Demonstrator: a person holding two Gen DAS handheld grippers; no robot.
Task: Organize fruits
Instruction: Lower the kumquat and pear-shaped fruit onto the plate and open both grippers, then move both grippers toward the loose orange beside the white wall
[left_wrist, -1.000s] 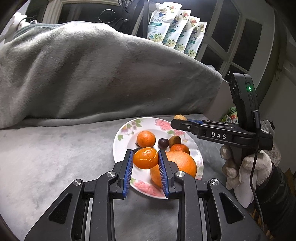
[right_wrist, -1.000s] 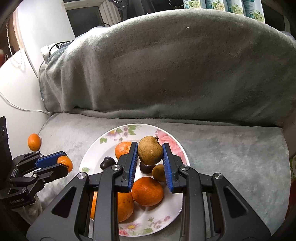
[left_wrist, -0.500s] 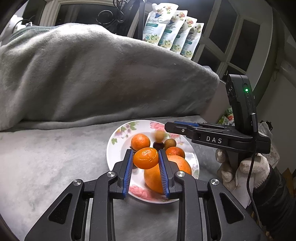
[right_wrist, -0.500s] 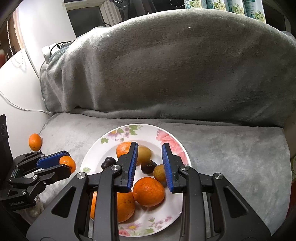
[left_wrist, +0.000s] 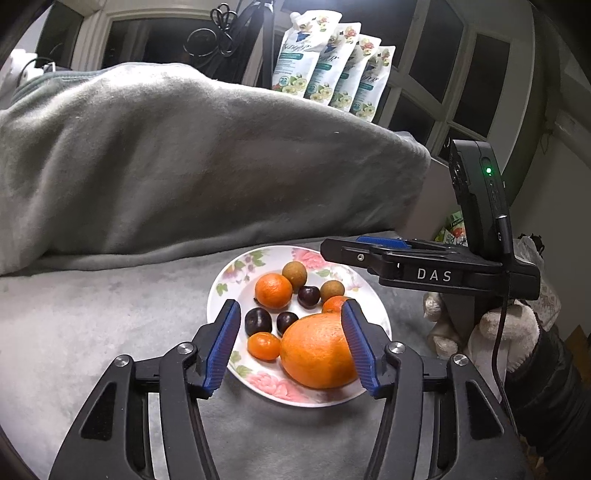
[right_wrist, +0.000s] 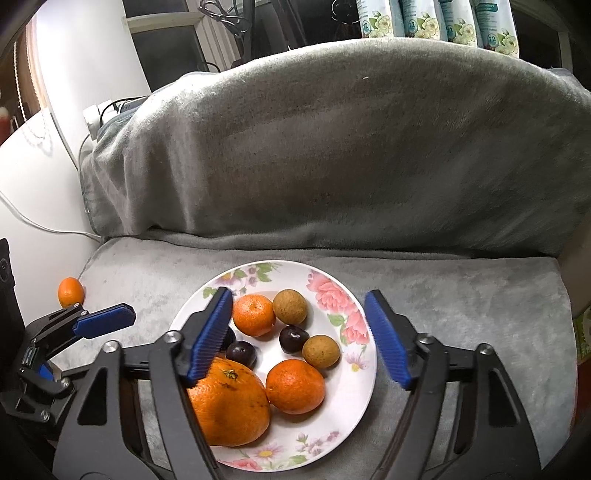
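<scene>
You've just let go with both: the left gripper (left_wrist: 290, 343) and right gripper (right_wrist: 299, 334) fingers are opening with nothing held, the small orange mandarin (left_wrist: 263, 345) and round tan-brown fruit (right_wrist: 290, 306) now resting on the white floral plate (right_wrist: 364, 384) (one mandarin (right_wrist: 70, 292) remains at the frame's left edge).

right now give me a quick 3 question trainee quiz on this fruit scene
1. True or false: the left gripper holds a fruit.
2. Which fruit lies off the plate? A) big orange B) small orange C) plum
3. How many brown fruits are on the plate?

Key
1. False. Its jaws are opening with nothing pressed between them; the tangerine lies on the plate.
2. B. The small orange sits on the blanket, left of the plate.
3. Two.
</scene>
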